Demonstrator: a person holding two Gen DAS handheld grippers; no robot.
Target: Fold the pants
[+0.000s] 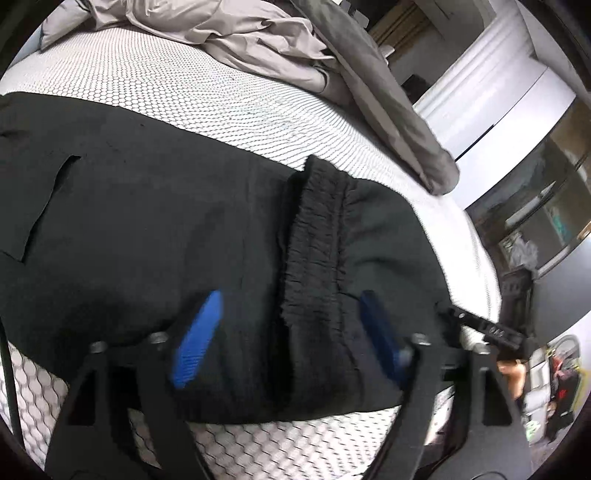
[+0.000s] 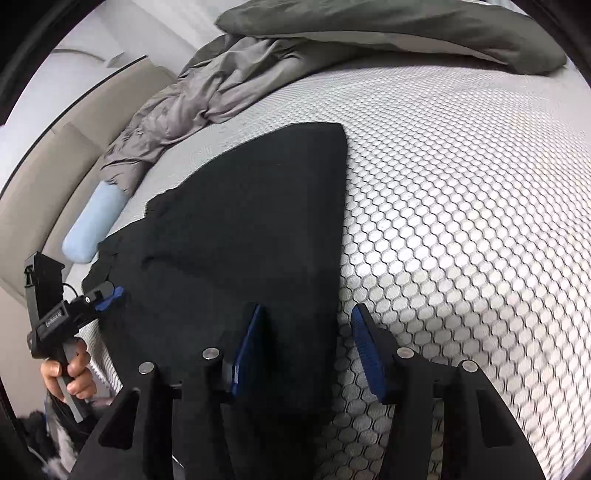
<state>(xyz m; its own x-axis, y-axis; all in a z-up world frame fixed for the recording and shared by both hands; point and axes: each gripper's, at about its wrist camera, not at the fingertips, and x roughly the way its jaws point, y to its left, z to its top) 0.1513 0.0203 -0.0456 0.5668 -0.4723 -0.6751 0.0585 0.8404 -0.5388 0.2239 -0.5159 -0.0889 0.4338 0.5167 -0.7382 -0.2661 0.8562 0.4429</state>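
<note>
Black pants lie flat on the honeycomb-patterned mattress, folded over, with the gathered elastic waistband running up the middle of the left wrist view. My left gripper stands wide open over that waistband, with its blue pads on either side and clear of the cloth. In the right wrist view the pants narrow to a far corner. My right gripper is open astride their right edge. One of its pads is over the cloth and the other over the mattress.
Crumpled grey bedding and a dark grey duvet lie along the far side of the bed. A light blue pillow rests against a beige headboard. A hand holds the left gripper's handle. Room furniture stands past the bed.
</note>
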